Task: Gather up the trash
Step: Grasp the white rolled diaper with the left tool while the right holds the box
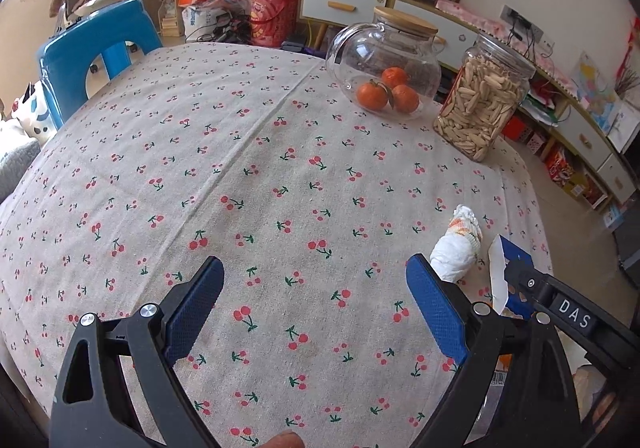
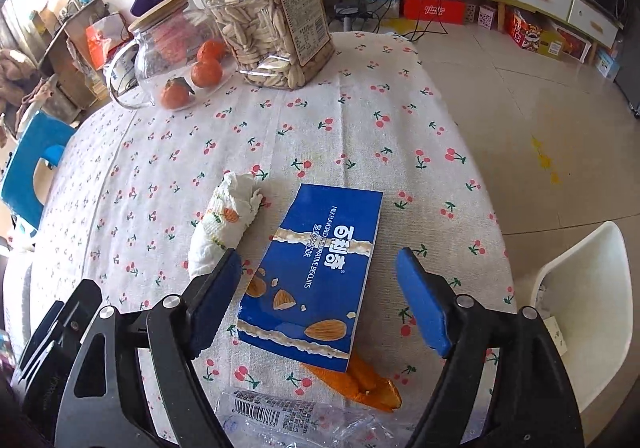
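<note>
The crumpled clear plastic wrapper with a barcode (image 2: 280,418) lies nearest the lens, at the table's near edge, with a strip of orange peel (image 2: 360,380) beside it. The right gripper (image 2: 320,304) hovers with jaws spread, pinching nothing. The flat blue cardboard biscuit box (image 2: 320,268) lies on the cherry-print tablecloth (image 2: 360,120) between and just ahead of the pads, its long axis running away from the gripper and tilted slightly right. The crumpled white paper towel (image 2: 224,224) lies just left of it. The left gripper (image 1: 316,308) stands spread and empty, farther off. The white plastic bin (image 2: 592,308) stands to the right, off the table.
</note>
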### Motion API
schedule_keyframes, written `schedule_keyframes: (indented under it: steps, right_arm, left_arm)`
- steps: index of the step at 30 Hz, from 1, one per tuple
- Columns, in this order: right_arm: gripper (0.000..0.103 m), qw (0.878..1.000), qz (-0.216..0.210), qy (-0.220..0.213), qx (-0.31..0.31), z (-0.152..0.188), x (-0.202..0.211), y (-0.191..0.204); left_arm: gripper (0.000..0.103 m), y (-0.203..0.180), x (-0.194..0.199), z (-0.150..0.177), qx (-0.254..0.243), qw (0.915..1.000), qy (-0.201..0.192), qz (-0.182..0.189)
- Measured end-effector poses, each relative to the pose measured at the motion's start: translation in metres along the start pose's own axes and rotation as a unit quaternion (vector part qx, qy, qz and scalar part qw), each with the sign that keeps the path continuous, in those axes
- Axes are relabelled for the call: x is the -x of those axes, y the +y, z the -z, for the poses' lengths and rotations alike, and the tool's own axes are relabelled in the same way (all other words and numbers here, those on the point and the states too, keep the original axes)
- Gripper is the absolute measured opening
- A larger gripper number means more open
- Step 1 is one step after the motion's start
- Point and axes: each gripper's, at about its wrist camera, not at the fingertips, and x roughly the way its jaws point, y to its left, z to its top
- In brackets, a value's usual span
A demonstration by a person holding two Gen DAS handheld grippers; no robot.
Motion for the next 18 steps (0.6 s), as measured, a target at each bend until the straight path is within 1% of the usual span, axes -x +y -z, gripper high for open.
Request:
schedule_keyframes:
  steps: [1, 2, 6, 10, 12, 16, 18]
  right_arm:
    - [0.056, 1.000, -0.003, 0.004, 0.002, 0.001, -0.003, 0.000]
    - [0.054, 1.000, -0.008, 0.008, 0.002, 0.001, -0.006, -0.001]
    - [0.053, 0.999, -0.029, -0.010, -0.010, 0.000, 0.006, -0.010]
    - [0.053, 0.998, -0.048, -0.025, -0.026, -0.004, 0.022, -0.023]
    - [0.053, 0.997, -0.053, -0.034, -0.036, -0.005, 0.031, -0.032]
    - [0.053, 0.995, -0.060, -0.050, -0.056, -0.008, 0.047, -0.050]
    - [0.053, 0.995, -0.061, -0.055, -0.063, -0.009, 0.053, -0.061]
  left_arm:
    - [0.090, 0.000, -0.001, -0.001, 0.001, 1.0000, 0.002, 0.000]
    - [0.090, 0.000, -0.001, -0.001, 0.001, 1.0000, 0.003, 0.001]
    - [0.090, -0.006, -0.002, -0.003, -0.008, 0.9999, 0.001, 0.006]
    - [0.090, -0.025, -0.006, -0.008, -0.032, 0.9992, -0.002, 0.022]
    - [0.090, -0.036, -0.015, -0.012, -0.042, 0.9987, 0.007, 0.028]
    - [0.090, -0.055, -0.036, -0.020, -0.037, 0.9975, 0.035, 0.048]
    - [0.090, -0.068, -0.044, -0.021, -0.045, 0.9967, 0.043, 0.053]
